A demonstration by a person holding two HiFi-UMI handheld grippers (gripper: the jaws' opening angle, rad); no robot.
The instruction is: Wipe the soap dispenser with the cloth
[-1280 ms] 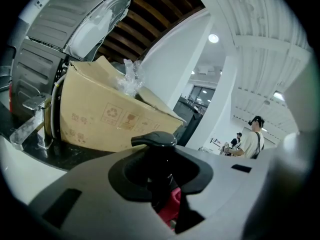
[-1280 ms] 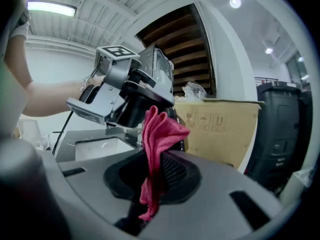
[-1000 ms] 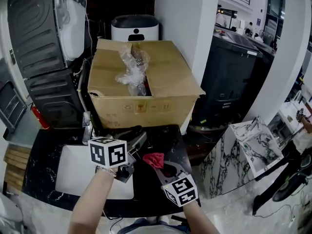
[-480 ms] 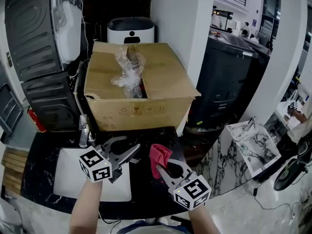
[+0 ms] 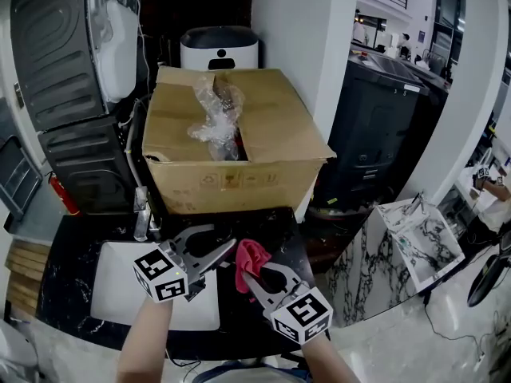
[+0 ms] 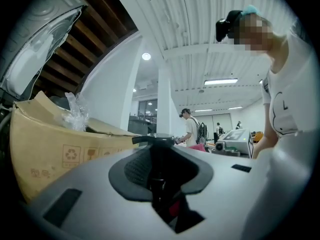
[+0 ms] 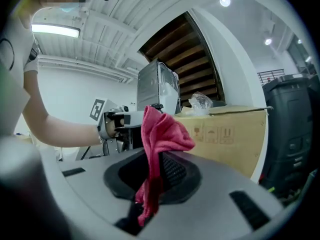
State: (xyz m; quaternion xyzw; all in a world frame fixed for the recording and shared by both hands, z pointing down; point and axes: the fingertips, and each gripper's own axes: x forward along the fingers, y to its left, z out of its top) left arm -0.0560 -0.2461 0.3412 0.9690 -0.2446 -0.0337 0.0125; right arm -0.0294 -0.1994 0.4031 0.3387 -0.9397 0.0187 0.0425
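Observation:
In the head view my left gripper (image 5: pixel 214 250) hangs over the black counter, level and pointing right. In the left gripper view, my left gripper (image 6: pixel 156 156) is shut on a dark soap dispenser whose black pump head (image 6: pixel 155 140) sticks up above the pads. My right gripper (image 5: pixel 252 274) sits just right of it, shut on a red cloth (image 5: pixel 252 255). The cloth's bunched top stands above the jaws, close to the left gripper's tips. In the right gripper view the cloth (image 7: pixel 161 134) hangs between the pads of my right gripper (image 7: pixel 156 164), and the left gripper (image 7: pixel 120 121) shows behind it.
A large open cardboard box (image 5: pixel 239 146) with crumpled plastic wrap stands behind the counter. A white sink basin (image 5: pixel 116 282) with a faucet (image 5: pixel 142 214) lies under my left arm. A marbled slab (image 5: pixel 419 234) stands lower right. People stand far off in the left gripper view.
The right gripper has risen with the red cloth and come closer to the left gripper. The left gripper has rolled, so its marker cube now sits lower and to the left.

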